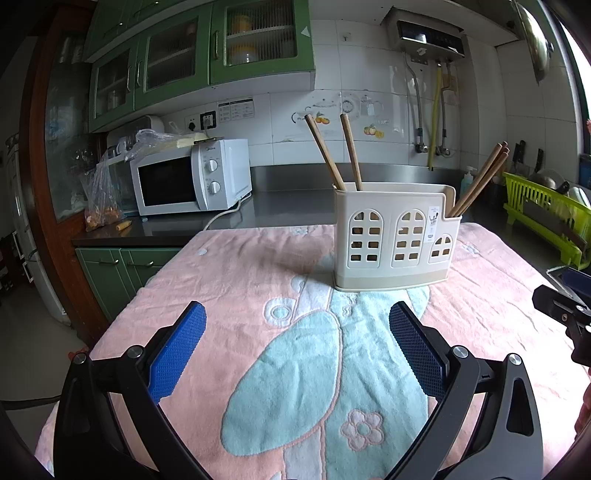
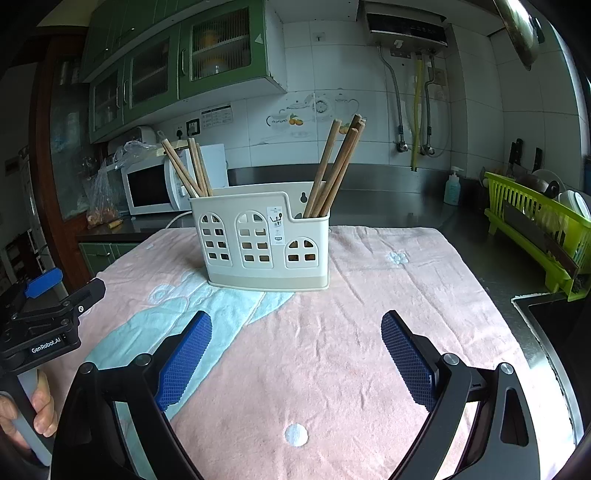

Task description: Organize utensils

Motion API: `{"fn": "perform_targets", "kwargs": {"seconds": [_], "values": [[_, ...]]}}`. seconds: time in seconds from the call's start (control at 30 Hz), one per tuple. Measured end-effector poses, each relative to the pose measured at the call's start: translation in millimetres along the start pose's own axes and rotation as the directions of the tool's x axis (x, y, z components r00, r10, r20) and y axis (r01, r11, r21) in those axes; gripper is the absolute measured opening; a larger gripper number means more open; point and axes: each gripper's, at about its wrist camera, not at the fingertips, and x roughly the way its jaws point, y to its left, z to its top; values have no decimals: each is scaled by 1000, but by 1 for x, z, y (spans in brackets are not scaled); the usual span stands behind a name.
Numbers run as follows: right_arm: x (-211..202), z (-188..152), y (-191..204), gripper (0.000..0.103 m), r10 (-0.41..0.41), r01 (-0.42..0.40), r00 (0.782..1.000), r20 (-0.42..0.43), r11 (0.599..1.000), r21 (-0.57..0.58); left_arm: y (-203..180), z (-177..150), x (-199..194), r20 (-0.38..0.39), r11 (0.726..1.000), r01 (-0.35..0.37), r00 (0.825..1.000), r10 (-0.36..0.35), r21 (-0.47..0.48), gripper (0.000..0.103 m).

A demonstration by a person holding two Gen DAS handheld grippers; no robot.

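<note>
Tools [image 1: 297, 339] [image 2: 295, 347] hover level, spread wide, facing the holder [image 2: 264, 243].

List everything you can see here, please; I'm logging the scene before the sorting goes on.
utensil holder: one, cream, standing on the towel
chopsticks: wooden; one bunch in the holder's low end compartment, another at the opposite end; exact count unclear
towel: one, pink with pale blue pattern, spread over the counter
microwave: one, white, on the dark counter behind
dish rack: one, lime green, beside the sink
soap bottle: one, pale blue, on the back counter
cabinets: green, on the wall
water heater: one, on the tiled wall
left tool: blue pads, open, empty
right tool: blue pads, open, empty
</note>
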Motion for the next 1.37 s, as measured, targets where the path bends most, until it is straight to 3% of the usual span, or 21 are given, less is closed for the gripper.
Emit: {"fn": "perform_targets", "kwargs": {"seconds": [1.37], "values": [[2,-1,1,90,0,0,1000,-8,1000,-2,1,-1,4,-6,1000,-18,1000,18,-7,98]]}}
